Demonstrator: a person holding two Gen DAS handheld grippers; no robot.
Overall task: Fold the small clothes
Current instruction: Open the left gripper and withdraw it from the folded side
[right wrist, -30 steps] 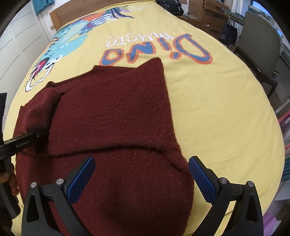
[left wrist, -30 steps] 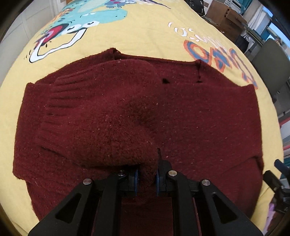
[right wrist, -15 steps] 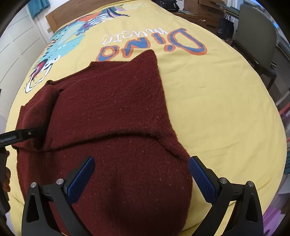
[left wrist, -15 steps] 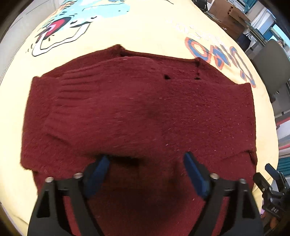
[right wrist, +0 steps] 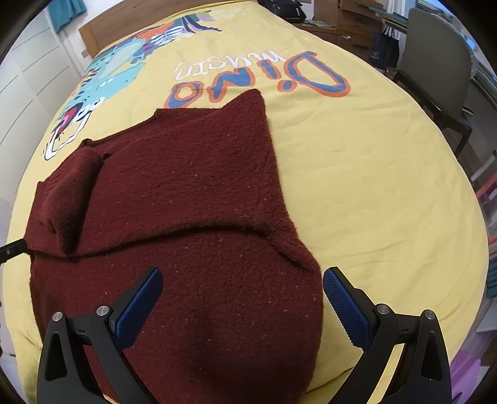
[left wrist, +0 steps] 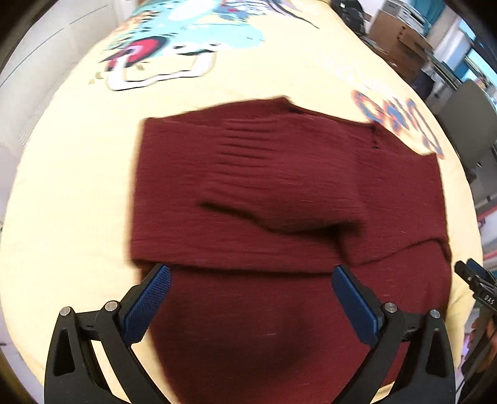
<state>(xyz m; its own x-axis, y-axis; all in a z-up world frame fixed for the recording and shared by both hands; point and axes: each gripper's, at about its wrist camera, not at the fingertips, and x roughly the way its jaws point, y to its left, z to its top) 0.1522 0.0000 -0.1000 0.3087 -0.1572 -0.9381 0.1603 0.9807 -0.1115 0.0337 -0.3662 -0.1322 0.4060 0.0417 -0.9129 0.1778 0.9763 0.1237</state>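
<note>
A dark red knitted sweater (left wrist: 279, 199) lies on the yellow dinosaur bedspread (left wrist: 77, 174), with a ribbed sleeve folded across its body. It also shows in the right wrist view (right wrist: 186, 199), with both sleeves folded in. My left gripper (left wrist: 251, 298) is open and empty, hovering over the sweater's lower part. My right gripper (right wrist: 242, 304) is open and empty over the sweater's lower right part. The right gripper's tip (left wrist: 475, 279) shows at the right edge of the left wrist view.
The bedspread (right wrist: 372, 186) carries a "Dino music" print and a dinosaur picture. A grey chair (right wrist: 435, 56) and wooden drawers (right wrist: 351, 18) stand beyond the bed on the right. White cupboard doors (right wrist: 28, 77) line the left.
My left gripper let go of the sleeve, opened wide and drew back. The sleeve now lies flat across the sweater. The right gripper stayed open and barely moved.
</note>
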